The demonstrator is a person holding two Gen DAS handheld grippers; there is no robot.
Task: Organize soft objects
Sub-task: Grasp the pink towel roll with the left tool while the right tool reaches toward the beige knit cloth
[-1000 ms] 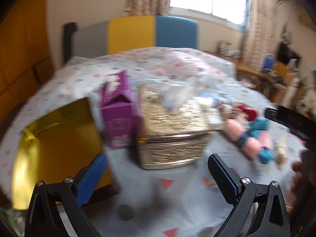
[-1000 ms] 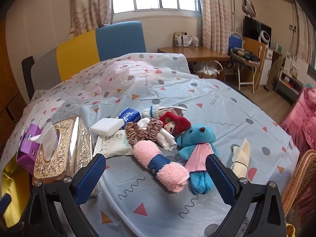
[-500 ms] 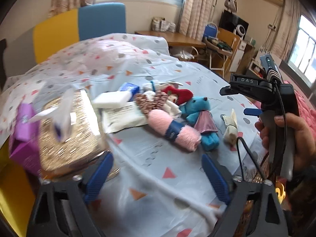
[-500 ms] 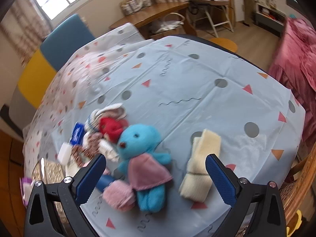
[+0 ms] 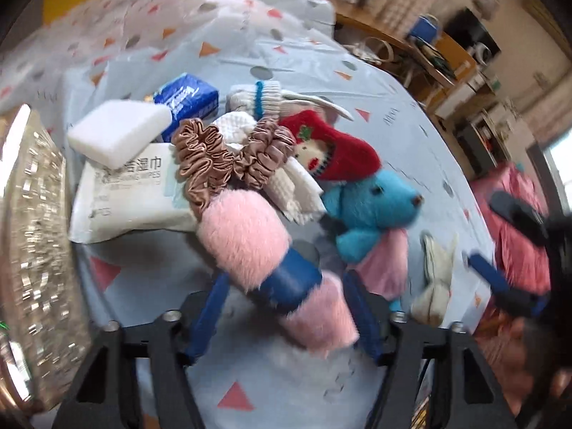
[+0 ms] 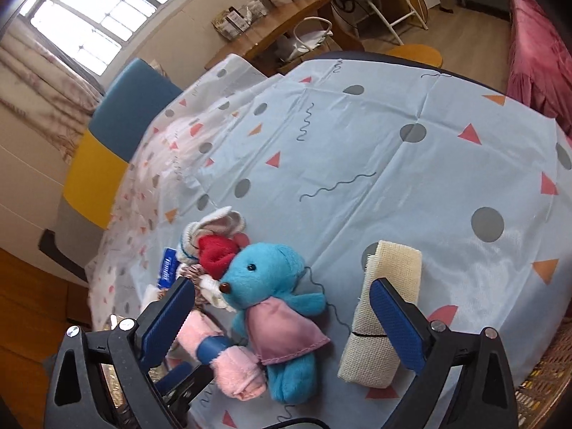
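Since earlier, left claw [image 5: 286, 307] has dropped over the pink roll [image 5: 271, 261], jaws closing around it; I fear snagging the bear [image 5: 371, 214] beside it. Right claw [image 6: 282, 318] gapes wide.

A light blue tablecloth [image 6: 357, 164] with triangles, dots and squiggles covered the table. On it lay a white wet-wipes pack [image 5: 132, 193], a white sponge block [image 5: 118, 132] resting on the pack, and a blue tissue packet [image 5: 186, 98] just behind. A gold embossed tissue box [image 5: 35, 250] stood at the left edge. A yellow-and-blue chair [image 6: 114, 143] stood behind the table.
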